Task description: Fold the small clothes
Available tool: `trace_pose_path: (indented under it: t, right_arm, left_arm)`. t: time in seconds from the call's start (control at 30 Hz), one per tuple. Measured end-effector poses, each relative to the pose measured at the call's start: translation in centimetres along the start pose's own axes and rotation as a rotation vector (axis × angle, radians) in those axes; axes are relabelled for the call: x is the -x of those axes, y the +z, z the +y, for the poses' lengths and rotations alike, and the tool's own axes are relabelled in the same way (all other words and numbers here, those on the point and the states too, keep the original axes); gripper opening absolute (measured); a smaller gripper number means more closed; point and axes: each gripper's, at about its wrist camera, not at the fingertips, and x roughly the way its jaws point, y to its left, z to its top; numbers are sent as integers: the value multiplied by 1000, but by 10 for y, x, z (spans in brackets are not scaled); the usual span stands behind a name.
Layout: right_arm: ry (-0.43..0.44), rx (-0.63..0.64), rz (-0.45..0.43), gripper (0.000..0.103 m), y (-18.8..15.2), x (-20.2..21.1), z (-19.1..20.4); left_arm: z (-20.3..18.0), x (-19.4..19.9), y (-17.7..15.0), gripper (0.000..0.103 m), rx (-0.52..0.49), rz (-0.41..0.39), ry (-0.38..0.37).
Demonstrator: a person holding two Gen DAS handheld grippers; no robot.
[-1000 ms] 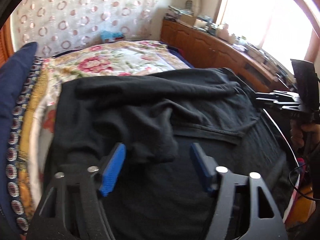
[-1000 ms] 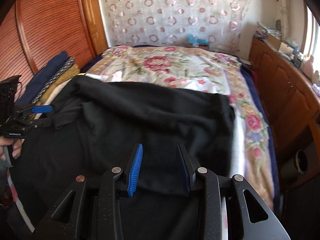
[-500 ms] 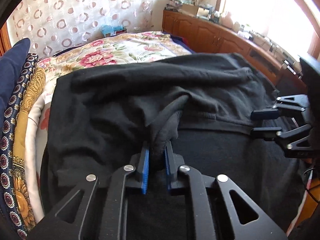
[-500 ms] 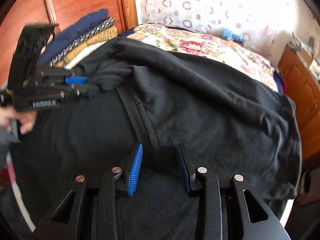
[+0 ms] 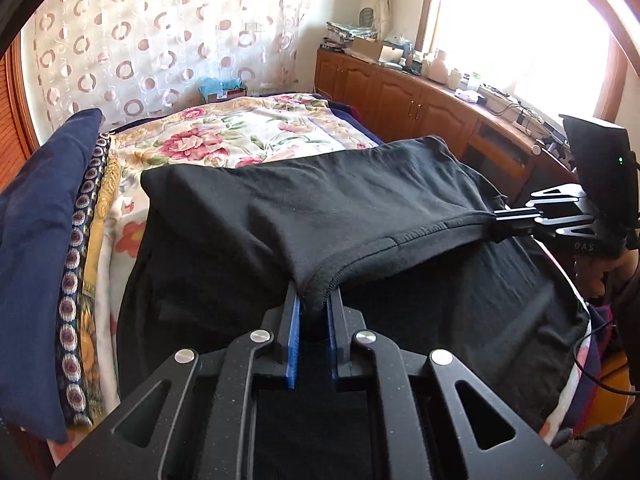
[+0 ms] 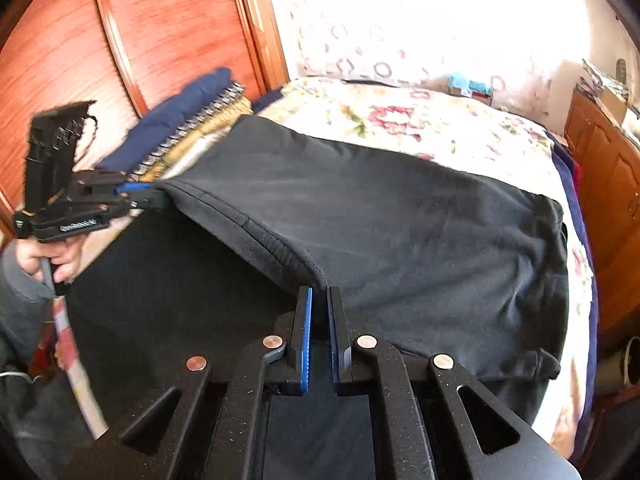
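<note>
A black garment [image 5: 340, 204] lies across the floral bed, its near hem lifted and stretched taut between both grippers. My left gripper [image 5: 314, 300] is shut on one corner of the hem; it also shows in the right wrist view [image 6: 148, 196] at the left. My right gripper [image 6: 319, 296] is shut on the other hem corner; it shows in the left wrist view [image 5: 500, 220] at the right. The garment [image 6: 400, 220] drapes away from the hem over its lower layer.
A floral bedspread [image 5: 248, 136] covers the bed beyond the garment. Stacked folded blankets [image 5: 48, 248] lie along the left side by a wooden wall [image 6: 140, 40]. A wooden cabinet [image 5: 420, 100] with clutter runs along the right under a bright window.
Both grippers closed on the garment's hem, the left first, then the right. They lifted the hem and pulled it taut between them, raising the upper layer off the bed.
</note>
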Motion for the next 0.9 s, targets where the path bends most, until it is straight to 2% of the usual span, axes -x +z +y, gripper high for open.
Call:
trace_pose_path:
  t: [0.1, 0.13, 0.2, 0.27, 0.33, 0.37, 0.43, 0.53, 0.77, 0.9]
  right_arm:
    - [-33, 4, 18, 7, -12, -1, -2]
    - [-34, -1, 24, 7, -16, -3, -5]
    - [-45, -17, 29, 9, -22, -14, -7]
    - [-74, -35, 24, 12, -25, -17, -11]
    - [-90, -53, 15, 14, -28, -18, -15]
    - [-94, -62, 13, 17, -30, -18, -19]
    - [-118, -74, 8, 29, -37, -14, -26]
    - [-152, -104, -1, 34, -39, -7, -30]
    - [-276, -199, -12, 35, -50, 7, -52]
    - [-320, -230, -16, 35, -47, 16, -66]
  left_arm:
    - [6, -3, -7, 25, 20, 15, -1]
    - [10, -3, -9, 33, 32, 15, 14]
    - [17, -3, -9, 41, 53, 9, 38]
    - [28, 0, -12, 45, 79, 3, 65]
    - [36, 2, -15, 54, 108, -1, 82]
    - [42, 2, -15, 54, 131, -7, 96]
    - [51, -3, -15, 54, 164, -9, 131]
    - [57, -13, -12, 54, 191, -7, 185]
    - [76, -42, -13, 54, 236, 19, 275]
    - [82, -52, -19, 54, 246, 44, 276]
